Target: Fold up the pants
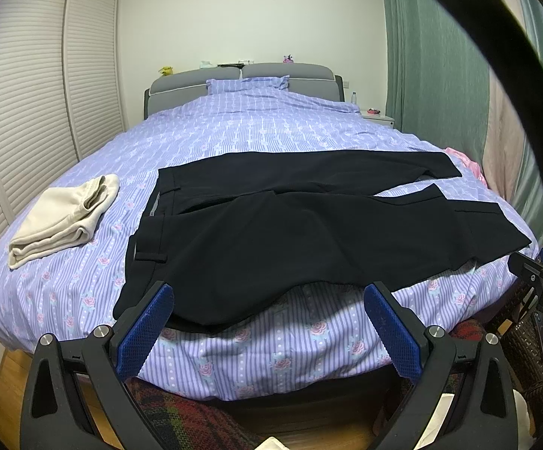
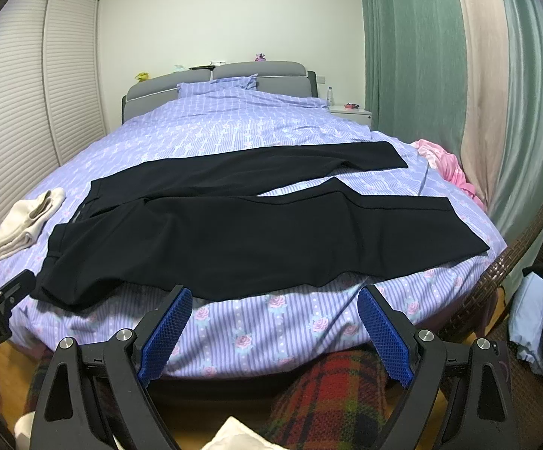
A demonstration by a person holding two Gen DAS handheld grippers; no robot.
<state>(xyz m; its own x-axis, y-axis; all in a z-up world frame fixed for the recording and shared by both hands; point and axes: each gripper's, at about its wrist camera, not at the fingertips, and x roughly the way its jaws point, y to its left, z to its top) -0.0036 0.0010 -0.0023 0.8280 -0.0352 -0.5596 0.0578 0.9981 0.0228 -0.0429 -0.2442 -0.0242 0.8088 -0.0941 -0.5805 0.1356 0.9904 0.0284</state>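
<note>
Black pants [image 1: 293,232]: spread flat across the near end of the bed [image 1: 234,135], waistband left, legs right.
Left gripper [image 1: 267,300]: released, empty.
Right gripper [image 2: 275,300]: released, empty.
Folded cream garment [image 1: 61,217]: left of pants.

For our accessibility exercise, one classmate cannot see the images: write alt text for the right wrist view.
Black pants lie spread flat across the near end of a bed with a purple flowered cover, waistband to the left, legs to the right. The open right tongs point at them from the foot of the bed, holding nothing. A folded cream garment lies left of the pants.
</note>
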